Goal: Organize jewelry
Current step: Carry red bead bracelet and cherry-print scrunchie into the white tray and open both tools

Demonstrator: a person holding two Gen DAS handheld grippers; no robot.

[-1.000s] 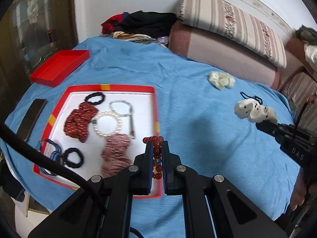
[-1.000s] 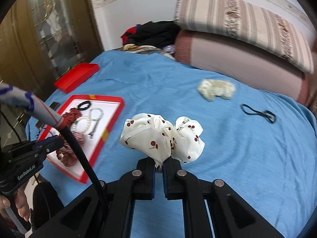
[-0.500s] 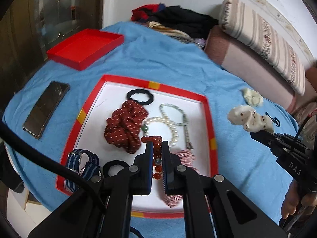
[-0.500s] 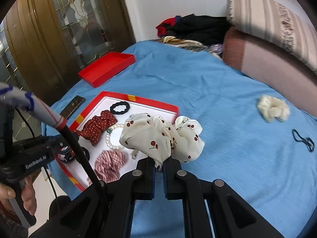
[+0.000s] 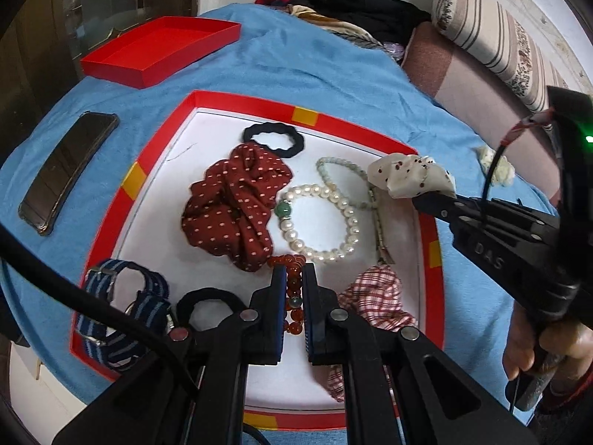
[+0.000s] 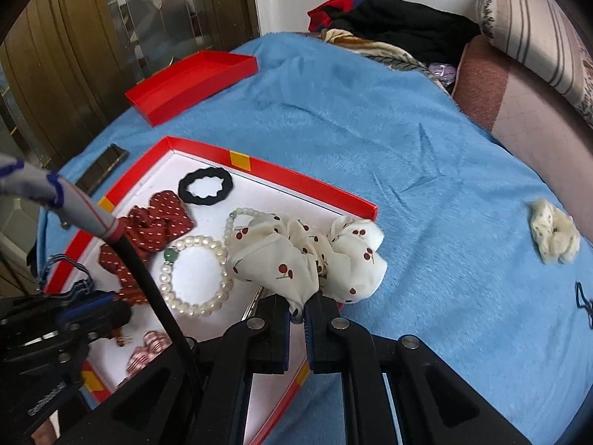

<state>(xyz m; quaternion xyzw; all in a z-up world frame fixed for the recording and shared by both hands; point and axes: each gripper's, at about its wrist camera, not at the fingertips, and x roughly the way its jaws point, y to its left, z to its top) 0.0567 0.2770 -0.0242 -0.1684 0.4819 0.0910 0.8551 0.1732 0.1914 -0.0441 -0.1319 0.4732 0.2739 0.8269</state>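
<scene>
My left gripper (image 5: 294, 272) is shut on a red bead bracelet (image 5: 292, 289) and holds it low over the white inside of the red-rimmed tray (image 5: 370, 137). My right gripper (image 6: 296, 302) is shut on a white cherry-print scrunchie (image 6: 307, 256) and holds it above the tray's right edge (image 6: 333, 193); the scrunchie also shows in the left wrist view (image 5: 407, 176). In the tray lie a dark red dotted scrunchie (image 5: 233, 207), a pearl bracelet (image 5: 322, 222), a black hair tie (image 5: 274, 139), a pale bead bracelet (image 5: 337, 167), a plaid scrunchie (image 5: 374, 296) and a striped watch strap (image 5: 122, 307).
A red box lid (image 5: 159, 48) lies at the back left on the blue blanket. A phone (image 5: 66, 170) lies left of the tray. A cream scrunchie (image 6: 554, 235) and a black hair tie (image 6: 583, 298) lie on the blanket at the right. Pillows and clothes are behind.
Both grippers have moved left over the tray. The left one carried the red bead bracelet from the tray's right rim to its inside; the right one brought the cherry scrunchie over the tray's right edge.
</scene>
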